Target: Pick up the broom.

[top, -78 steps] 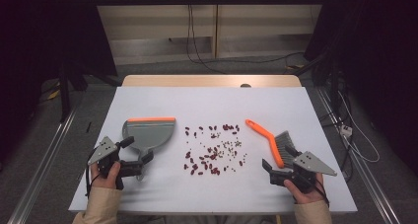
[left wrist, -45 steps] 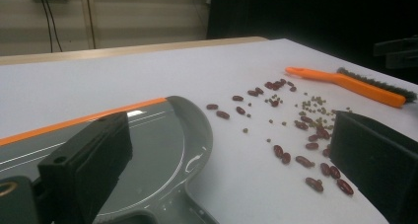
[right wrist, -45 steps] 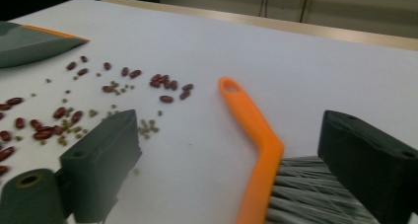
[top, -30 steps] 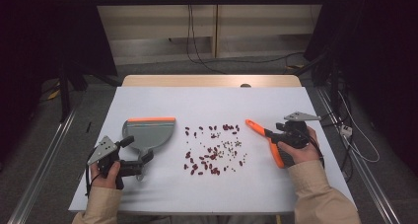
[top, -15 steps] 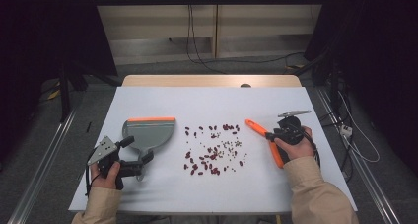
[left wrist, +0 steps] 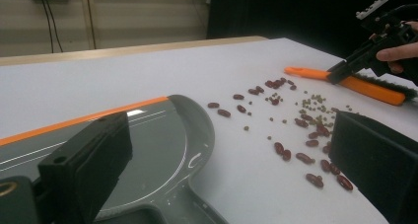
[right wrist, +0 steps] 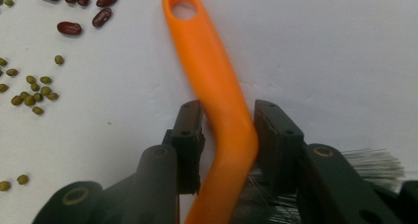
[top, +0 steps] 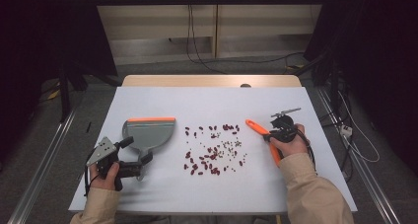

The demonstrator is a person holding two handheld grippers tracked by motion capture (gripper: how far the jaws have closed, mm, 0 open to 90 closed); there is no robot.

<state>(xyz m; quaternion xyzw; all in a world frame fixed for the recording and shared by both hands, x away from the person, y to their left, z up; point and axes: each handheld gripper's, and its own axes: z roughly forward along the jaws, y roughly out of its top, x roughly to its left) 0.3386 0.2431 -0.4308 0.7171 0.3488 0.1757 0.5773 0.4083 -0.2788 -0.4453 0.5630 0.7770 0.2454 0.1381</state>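
Now the right gripper (top: 274, 130) has come forward from the near right corner of the desk (top: 207, 98) and stands over the orange brush (top: 266, 137), which lies right of the scattered beans (top: 212, 152). Its fingers have just been closing and bracket the handle, one pad seemingly touching: pick-up looks imminent. The left gripper (top: 140, 161) stays put, fingers open astride the grey dustpan (top: 148, 132) handle. No readable writing anywhere.

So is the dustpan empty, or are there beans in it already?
Empty: the dustpan has a bare grey tray, and the beans lie scattered on the table beside it.
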